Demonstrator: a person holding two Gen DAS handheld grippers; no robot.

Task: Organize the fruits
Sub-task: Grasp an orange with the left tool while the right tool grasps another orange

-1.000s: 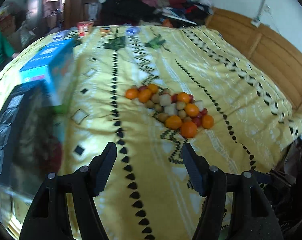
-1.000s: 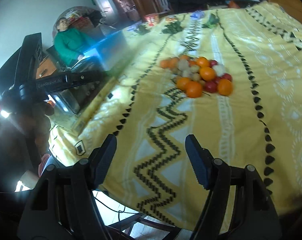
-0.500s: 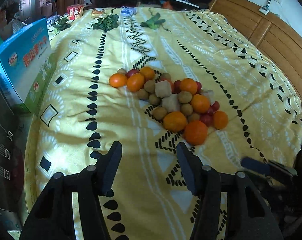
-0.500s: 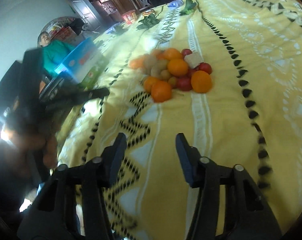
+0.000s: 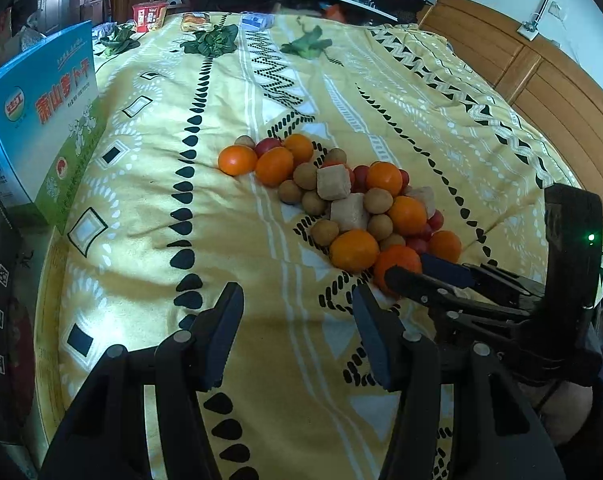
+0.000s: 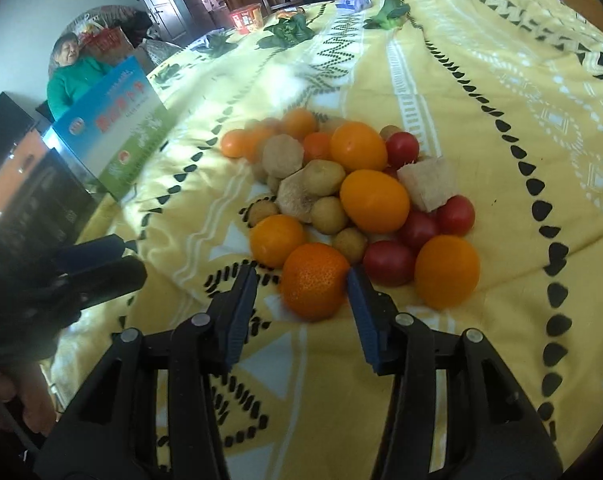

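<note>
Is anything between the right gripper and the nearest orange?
Nothing visible. The right gripper already straddles the nearest orange at the pile's near edge: its right pad looks to touch the peel, its left shows a gap. The left gripper is off to the side.

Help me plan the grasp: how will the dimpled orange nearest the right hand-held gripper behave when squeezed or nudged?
The dimpled orange looks round, so a nudge would probably roll it across the soft yellow bedspread. Its pitted peel should grip the pads fairly well. It leans against neighbouring fruit, which may shift when it lifts.
</note>
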